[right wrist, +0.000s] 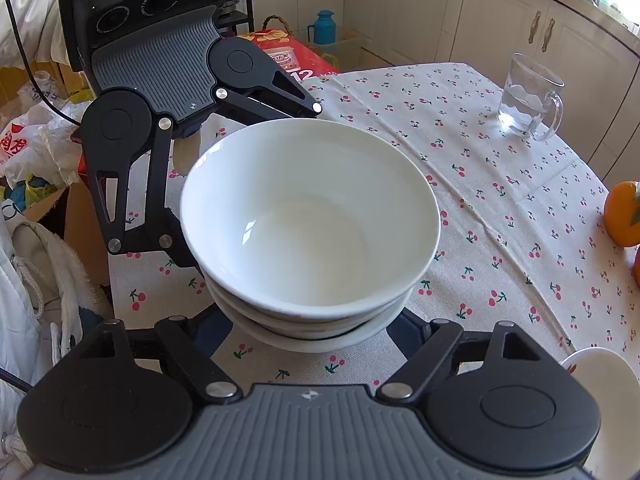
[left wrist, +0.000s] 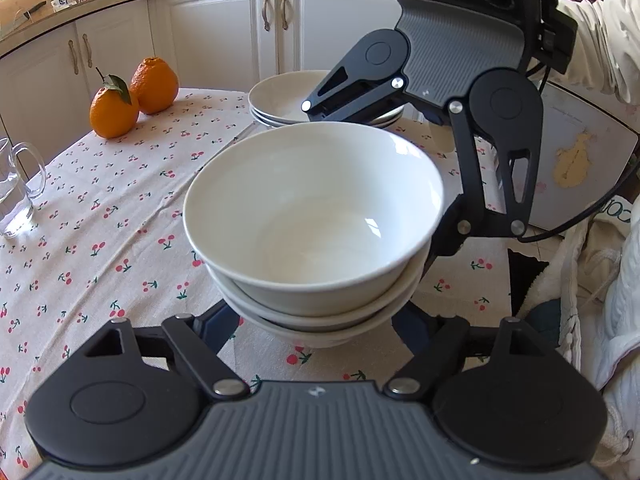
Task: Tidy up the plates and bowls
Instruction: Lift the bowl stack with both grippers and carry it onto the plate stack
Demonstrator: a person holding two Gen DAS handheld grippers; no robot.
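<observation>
Left wrist view, left to right. Glass mug [left wrist: 16, 188] with water at the table's left edge; two oranges [left wrist: 134, 96] behind it, touching each other. Stack of white bowls [left wrist: 316, 216], three nested, sits mid-table on the cherry-print tablecloth [left wrist: 100, 220]. Stack of plates [left wrist: 280, 100] lies just behind the bowls, well apart from the oranges.

Left gripper [left wrist: 316, 332] straddles the base of the bowl stack, fingers running in under the lowest bowl on either side; jaws part-spread, pad contact hidden by the bowls, so a firm grip cannot be confirmed. Right gripper [left wrist: 436, 240] comes in from the far right side; one finger disappears behind the stack's rim, the other reaches over towards the plates. Same uncertainty: contact not visible.

Judgement: bowls are already nested; step in hand is a two-handed hold on the stack. Next move likely calls for both grippers seating evenly, then a level, synchronised lift so the nested bowls do not tilt or slip.
</observation>
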